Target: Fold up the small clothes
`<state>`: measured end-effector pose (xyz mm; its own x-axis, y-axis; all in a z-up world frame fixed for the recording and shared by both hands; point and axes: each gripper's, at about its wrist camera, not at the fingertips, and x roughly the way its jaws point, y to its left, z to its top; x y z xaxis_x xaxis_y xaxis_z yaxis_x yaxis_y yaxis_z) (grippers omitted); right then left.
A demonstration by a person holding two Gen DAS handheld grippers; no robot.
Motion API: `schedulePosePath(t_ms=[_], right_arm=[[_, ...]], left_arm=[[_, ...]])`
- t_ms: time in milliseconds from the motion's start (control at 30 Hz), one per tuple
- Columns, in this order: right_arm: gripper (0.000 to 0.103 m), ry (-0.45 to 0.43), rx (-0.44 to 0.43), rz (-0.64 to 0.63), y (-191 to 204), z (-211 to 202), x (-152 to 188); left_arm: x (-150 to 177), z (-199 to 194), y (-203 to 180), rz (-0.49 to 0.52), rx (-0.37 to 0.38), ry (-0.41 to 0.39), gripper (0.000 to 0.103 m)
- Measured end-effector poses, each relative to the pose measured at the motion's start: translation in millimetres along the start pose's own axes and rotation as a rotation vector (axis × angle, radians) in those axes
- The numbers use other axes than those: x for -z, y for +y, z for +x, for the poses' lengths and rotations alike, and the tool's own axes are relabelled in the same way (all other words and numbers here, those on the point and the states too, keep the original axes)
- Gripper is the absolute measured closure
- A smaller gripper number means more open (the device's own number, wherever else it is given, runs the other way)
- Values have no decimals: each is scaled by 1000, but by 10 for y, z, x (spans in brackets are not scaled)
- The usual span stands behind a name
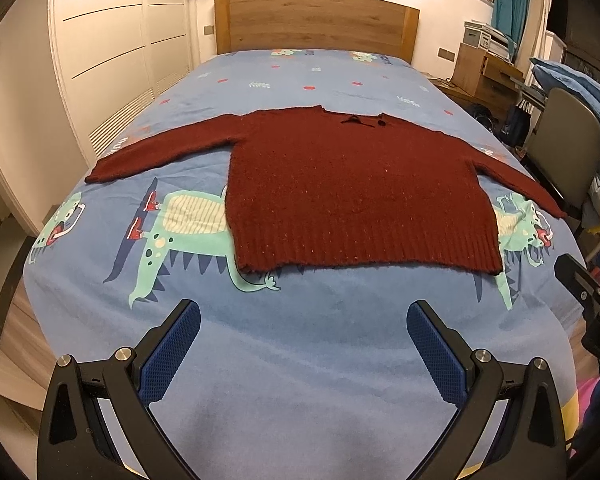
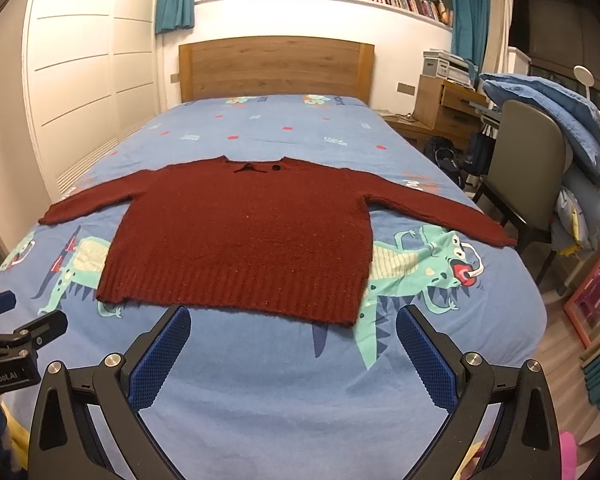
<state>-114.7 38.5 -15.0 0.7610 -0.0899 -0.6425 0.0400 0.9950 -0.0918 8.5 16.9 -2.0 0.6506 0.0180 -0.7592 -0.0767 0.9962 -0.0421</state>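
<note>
Here, 1 sweater flat on bed, 2 grippers' jaws apart.

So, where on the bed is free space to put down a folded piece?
Bare sheet lies between the sweater hem and the near bed edge, below both open claws, and between its collar and the headboard. The middle is crowded: sleeves reach both side edges.

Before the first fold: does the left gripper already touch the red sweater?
Apart. In the left wrist view, the open left gripper shows bare blue bedsheet between its fingertips and the sweater hem.
</note>
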Motion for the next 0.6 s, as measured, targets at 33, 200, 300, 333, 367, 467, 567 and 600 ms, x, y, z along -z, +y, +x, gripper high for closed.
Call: schedulePosePath(t_ms=[33, 200, 300, 333, 367, 467, 567, 600], right_arm=[[0, 1, 0, 1, -2, 3, 2], [0, -1, 4, 5, -13, -1, 2], [0, -4, 5, -2, 0, -8, 4], [0, -3, 4, -2, 6, -9, 5], [0, -3, 3, -2, 9, -9, 4], [0, -5, 0, -4, 19, -4, 1], [0, -3, -4, -8, 31, 12, 0], [0, -2, -6, -9, 32, 17, 1]], left_arm=[[-1, -5, 3, -2, 2, -2, 1], [-5, -36, 2, -2, 3, -18, 1], [-6, -43, 6, -5, 0, -24, 1], [-9, -43, 14, -9, 2, -23, 1], [-10, -45, 25, -12, -1, -24, 1], [-22, -53, 49, -19, -12, -31, 1], [-28, -51, 63, -28, -20, -36, 1], [-28, -53, 66, -30, -23, -37, 1]])
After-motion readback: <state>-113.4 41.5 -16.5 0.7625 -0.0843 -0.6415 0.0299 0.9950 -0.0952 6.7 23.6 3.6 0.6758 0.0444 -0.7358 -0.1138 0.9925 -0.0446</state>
